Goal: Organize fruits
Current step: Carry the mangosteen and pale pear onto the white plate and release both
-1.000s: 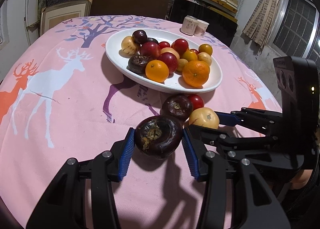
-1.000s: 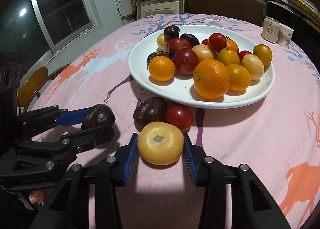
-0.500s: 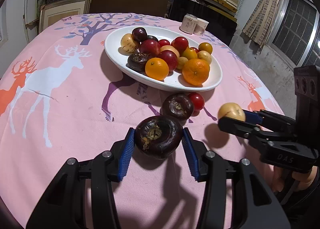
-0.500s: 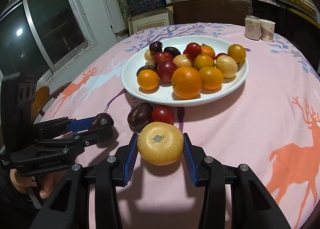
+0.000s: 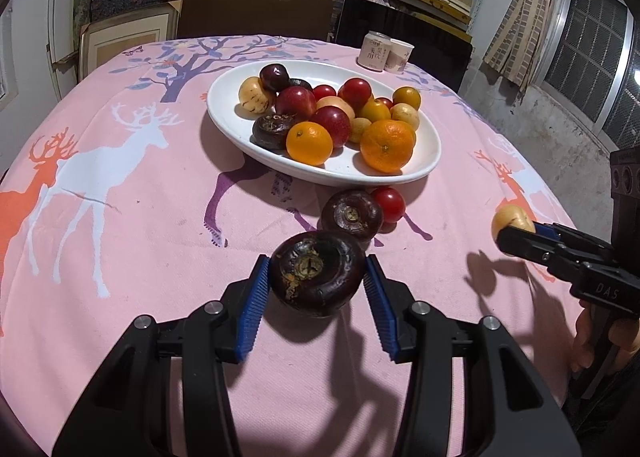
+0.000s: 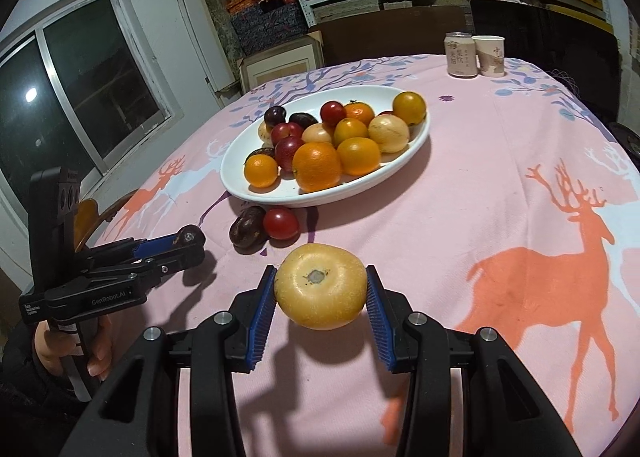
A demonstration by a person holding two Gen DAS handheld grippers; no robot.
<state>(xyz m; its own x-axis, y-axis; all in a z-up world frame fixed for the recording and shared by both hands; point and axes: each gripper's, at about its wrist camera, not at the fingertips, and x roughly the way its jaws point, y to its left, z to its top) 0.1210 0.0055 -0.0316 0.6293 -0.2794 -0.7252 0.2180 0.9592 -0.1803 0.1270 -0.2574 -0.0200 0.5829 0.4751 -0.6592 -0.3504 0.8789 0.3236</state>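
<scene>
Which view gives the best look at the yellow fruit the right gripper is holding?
The right wrist view: the yellow fruit sits large and centred, stem end up, clamped between the right gripper's blue pads. The left wrist view shows the same fruit only small at the right edge, partly hidden behind that gripper's fingers.

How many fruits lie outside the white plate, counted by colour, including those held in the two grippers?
Dark purple fruits: 2
Red fruit: 1
Yellow fruit: 1
Total: 4

Left tongs [image 5: 316, 287] and right tongs [image 6: 321, 291], both clamped, angled downward.
</scene>
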